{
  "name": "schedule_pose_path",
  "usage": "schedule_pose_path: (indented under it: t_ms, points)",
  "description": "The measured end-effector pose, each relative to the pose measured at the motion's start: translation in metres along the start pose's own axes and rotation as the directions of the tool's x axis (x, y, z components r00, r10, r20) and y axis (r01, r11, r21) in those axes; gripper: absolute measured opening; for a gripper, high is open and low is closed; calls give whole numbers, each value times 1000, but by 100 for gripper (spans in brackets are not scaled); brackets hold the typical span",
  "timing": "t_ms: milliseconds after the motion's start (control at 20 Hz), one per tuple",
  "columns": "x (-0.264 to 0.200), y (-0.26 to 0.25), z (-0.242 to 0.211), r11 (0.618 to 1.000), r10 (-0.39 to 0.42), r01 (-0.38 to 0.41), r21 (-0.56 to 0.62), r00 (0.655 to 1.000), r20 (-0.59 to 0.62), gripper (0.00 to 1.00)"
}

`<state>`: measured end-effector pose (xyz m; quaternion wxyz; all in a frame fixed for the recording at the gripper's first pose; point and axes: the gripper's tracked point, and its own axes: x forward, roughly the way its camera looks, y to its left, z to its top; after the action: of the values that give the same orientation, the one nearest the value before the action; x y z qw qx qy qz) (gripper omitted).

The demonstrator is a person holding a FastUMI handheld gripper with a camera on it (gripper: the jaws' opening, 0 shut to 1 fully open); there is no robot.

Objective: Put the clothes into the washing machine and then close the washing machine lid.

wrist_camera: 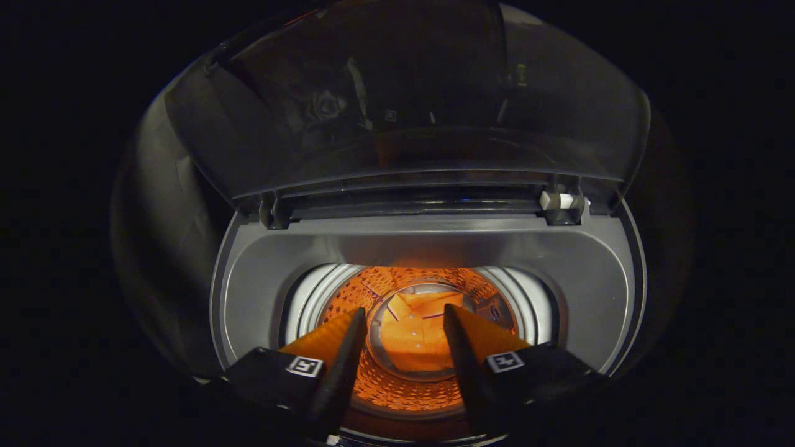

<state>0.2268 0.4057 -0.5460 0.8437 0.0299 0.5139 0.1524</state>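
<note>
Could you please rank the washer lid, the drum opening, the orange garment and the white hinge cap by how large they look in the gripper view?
1. Raised lid
2. Drum opening
3. Orange garment, seen past the open gripper
4. White hinge cap

The garment lies deepest, so it probably looks smaller than it is.

A laundry spot: a top-loading washing machine (428,248) with raised lid (404,99).
</note>
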Motion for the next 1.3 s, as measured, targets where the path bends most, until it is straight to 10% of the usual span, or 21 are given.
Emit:
schedule_pose_path:
  t_ms: [150, 1300]
  points:
    - [-3, -3, -1, 1000, -12, 12, 11, 1000, 4, 95]
    - [-63, 10, 102, 997, 32, -3, -81, 934, 356, 99]
